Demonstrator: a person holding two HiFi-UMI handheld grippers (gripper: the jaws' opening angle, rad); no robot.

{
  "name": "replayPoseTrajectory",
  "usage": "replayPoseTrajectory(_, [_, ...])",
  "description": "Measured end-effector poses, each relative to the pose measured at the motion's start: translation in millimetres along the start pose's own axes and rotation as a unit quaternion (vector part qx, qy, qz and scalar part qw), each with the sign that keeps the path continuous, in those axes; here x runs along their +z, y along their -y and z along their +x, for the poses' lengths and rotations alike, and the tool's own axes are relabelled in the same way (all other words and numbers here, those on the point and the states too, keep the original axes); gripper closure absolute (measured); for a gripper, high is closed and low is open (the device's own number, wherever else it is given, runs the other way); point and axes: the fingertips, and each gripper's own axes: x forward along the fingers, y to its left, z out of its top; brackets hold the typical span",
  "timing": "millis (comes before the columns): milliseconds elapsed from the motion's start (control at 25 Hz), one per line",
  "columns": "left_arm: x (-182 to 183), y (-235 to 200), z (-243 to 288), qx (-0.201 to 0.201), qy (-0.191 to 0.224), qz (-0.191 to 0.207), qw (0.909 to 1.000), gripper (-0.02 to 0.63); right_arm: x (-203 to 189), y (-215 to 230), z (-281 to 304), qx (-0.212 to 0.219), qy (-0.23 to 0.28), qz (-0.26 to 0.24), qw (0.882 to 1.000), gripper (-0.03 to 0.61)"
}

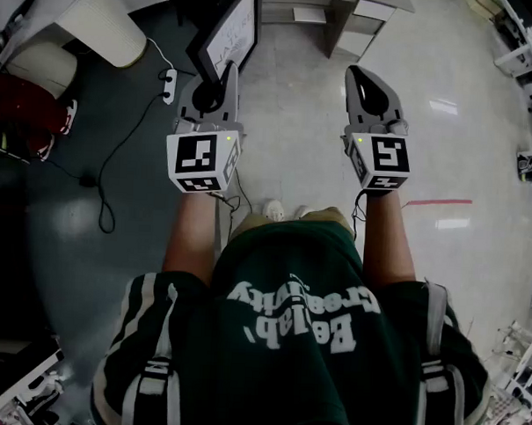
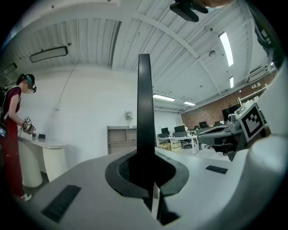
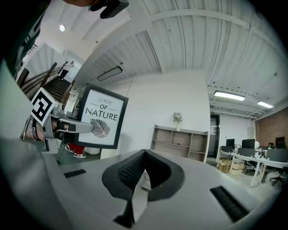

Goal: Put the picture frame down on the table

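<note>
Shiny office floor (image 1: 296, 129) lies below, and no surface is under the hands yet. The left gripper (image 1: 223, 78) has its fingers (image 2: 120, 173) pinching one thin edge of the upright picture frame (image 1: 232, 30). The right gripper (image 1: 367, 84) is empty, with its fingers (image 3: 123, 173) pressed together. With such a small hold, the frame could tip, slip out and smash.

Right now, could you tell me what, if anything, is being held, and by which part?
The left gripper's jaws clamp the picture frame by one upright side edge; the right gripper holds nothing.
</note>
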Motion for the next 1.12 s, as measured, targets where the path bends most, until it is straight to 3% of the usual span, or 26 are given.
replayPoseTrajectory(520, [-2, -19, 8, -0.006, 0.001, 0.001, 1.0, 0.587, -5, -6, 17, -0.006, -0.008, 0.001, 1.0, 0.546])
replayPoseTrajectory(1120, [-11, -23, 56, -0.023, 0.001, 0.001, 0.9997, 0.586, -24, 25, 48, -0.031, -0.022, 0.014, 0.999, 0.545])
